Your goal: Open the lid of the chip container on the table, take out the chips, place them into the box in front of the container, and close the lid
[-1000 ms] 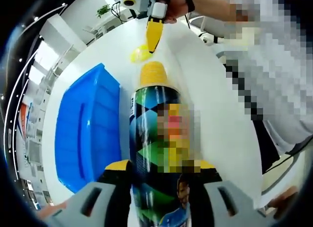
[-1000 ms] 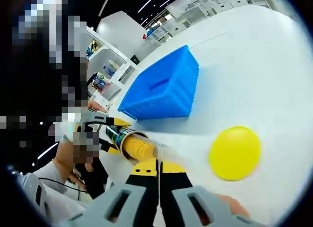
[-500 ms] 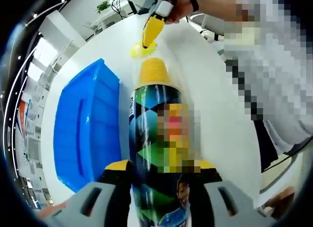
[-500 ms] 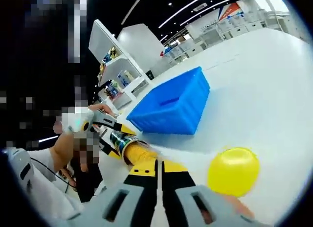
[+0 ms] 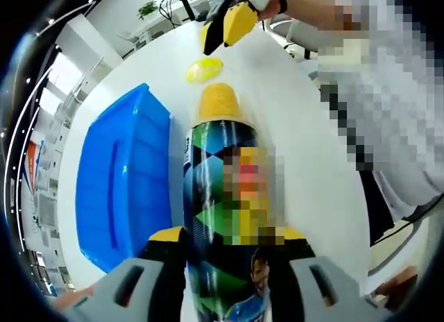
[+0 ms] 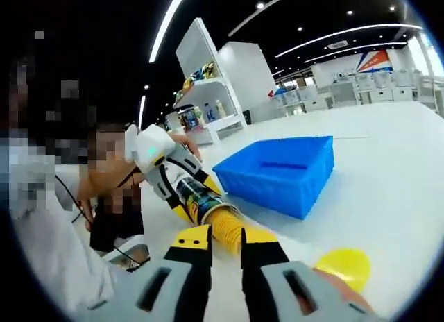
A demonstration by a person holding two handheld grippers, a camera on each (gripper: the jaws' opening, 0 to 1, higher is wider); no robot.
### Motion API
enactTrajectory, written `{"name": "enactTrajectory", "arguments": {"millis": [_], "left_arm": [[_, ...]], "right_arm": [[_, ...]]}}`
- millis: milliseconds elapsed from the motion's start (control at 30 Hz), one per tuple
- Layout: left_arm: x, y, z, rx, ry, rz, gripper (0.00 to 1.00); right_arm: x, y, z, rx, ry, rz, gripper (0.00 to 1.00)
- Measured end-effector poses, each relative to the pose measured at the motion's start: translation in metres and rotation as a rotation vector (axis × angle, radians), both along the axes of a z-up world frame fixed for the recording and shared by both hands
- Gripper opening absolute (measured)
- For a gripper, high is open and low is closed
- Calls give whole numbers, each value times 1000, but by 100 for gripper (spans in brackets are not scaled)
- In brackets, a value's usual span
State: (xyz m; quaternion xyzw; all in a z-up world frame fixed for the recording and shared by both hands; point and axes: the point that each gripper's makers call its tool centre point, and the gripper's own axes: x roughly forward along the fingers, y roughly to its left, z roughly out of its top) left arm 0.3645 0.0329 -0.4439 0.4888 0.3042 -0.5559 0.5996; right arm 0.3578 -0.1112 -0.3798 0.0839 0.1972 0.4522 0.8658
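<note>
My left gripper (image 5: 226,236) is shut on the chip can (image 5: 223,197), a tube with a green, black and blue pattern that lies pointing away from me. The can has no lid on, and a yellow stack of chips (image 5: 218,104) sticks out of its far end. The yellow lid (image 5: 204,70) lies on the white table beyond it. My right gripper (image 5: 225,36) hovers above the lid, apart from the chips. In the right gripper view, my right gripper (image 6: 227,247) stands slightly open, with the chips (image 6: 223,223), the can (image 6: 196,198) and my left gripper (image 6: 165,178) straight ahead.
The blue box (image 5: 123,183) sits on the white table (image 5: 305,169) right beside the can, open side up (image 6: 283,171). The lid (image 6: 345,265) lies at the right jaw's side. A person's arm and body stand along the table's edge. Shelves stand far behind.
My right gripper has lifted and pulled back from the lid, and its jaws have parted from shut to a small gap. The can, chips and left gripper have stayed put.
</note>
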Motion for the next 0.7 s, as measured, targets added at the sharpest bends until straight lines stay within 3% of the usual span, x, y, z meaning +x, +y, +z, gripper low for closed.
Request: {"name": "enactTrajectory", "arguments": {"millis": [267, 700], "left_arm": [[-3, -1, 0, -6, 8, 7, 46], [-5, 1, 0, -7, 12, 1, 46]], "right_arm": [[1, 8, -18, -156, -31, 47, 15], [6, 20, -30, -291, -22, 119, 13]]}}
